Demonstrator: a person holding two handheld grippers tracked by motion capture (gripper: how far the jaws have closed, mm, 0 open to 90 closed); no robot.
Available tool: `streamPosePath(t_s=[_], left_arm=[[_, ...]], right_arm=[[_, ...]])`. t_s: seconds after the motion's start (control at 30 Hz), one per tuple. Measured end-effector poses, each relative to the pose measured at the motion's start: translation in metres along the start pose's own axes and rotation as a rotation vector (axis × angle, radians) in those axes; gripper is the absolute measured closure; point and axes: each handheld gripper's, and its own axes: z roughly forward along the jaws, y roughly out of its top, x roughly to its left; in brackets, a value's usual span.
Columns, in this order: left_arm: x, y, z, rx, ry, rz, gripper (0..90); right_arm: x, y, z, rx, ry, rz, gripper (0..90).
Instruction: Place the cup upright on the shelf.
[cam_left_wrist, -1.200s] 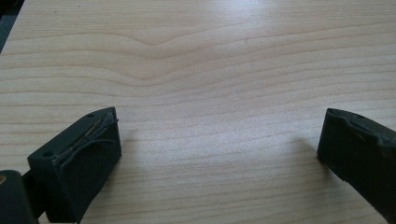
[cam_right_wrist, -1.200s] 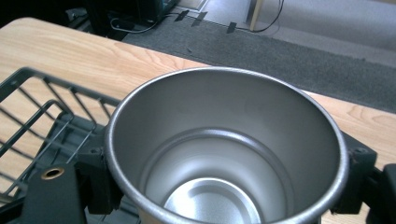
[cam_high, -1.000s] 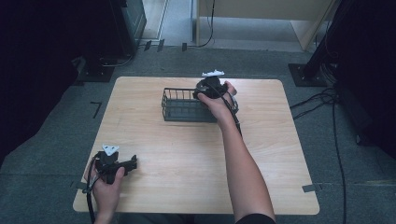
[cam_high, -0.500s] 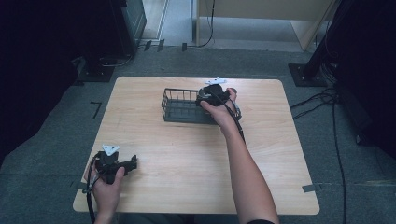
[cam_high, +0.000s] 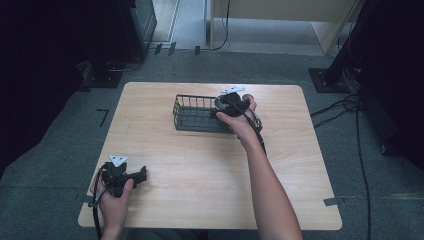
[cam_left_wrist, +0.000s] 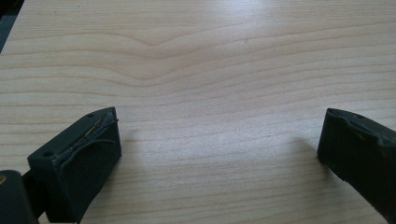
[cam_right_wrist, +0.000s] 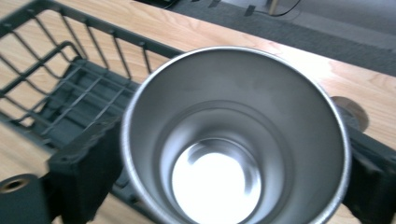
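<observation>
Right tongs (cam_right_wrist: 224, 186): clamping the steel cup (cam_right_wrist: 233, 135), mouth up, over the wire basket's (cam_high: 197, 112) right end, seemingly for lowering in.
Left tongs (cam_left_wrist: 219, 154): resting apart on the worktop (cam_high: 200, 175), idling.

A shiny steel cup (cam_right_wrist: 233, 135) sits upright, mouth open and empty, its bright bottom catching the light. It is pinched at the rim between 2 black jaws, at the right end of a dark wire basket (cam_high: 195, 114). The basket rests on the far middle of the wooden table (cam_high: 200, 175).
</observation>
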Motion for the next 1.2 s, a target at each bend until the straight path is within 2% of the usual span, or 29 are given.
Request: streamPosePath(t_s=[0.1, 0.27, 0.4, 0.53, 0.67, 1.2], left_arm=[[0.0, 0.0, 0.0, 0.0, 0.0, 0.0, 0.0], [0.0, 0.0, 0.0, 0.0, 0.0, 0.0, 0.0], [0.0, 0.0, 0.0, 0.0, 0.0, 0.0, 0.0], [0.0, 0.0, 0.0, 0.0, 0.0, 0.0, 0.0], [0.0, 0.0, 0.0, 0.0, 0.0, -0.001, 0.0], [0.0, 0.0, 0.0, 0.0, 0.0, 0.0, 0.0]], right_arm=[[0.0, 0.0, -0.005, 0.015, 0.019, 0.002, 0.5], [-0.001, -0.002, -0.021, -0.007, 0.026, -0.014, 0.0], [-0.002, -0.006, -0.034, -0.022, 0.019, -0.028, 0.0], [-0.005, -0.012, -0.043, -0.03, 0.014, -0.022, 0.0], [-0.008, -0.021, -0.051, -0.03, 0.004, -0.028, 0.0], [-0.032, -0.067, -0.08, -0.013, -0.029, 0.006, 0.0]])
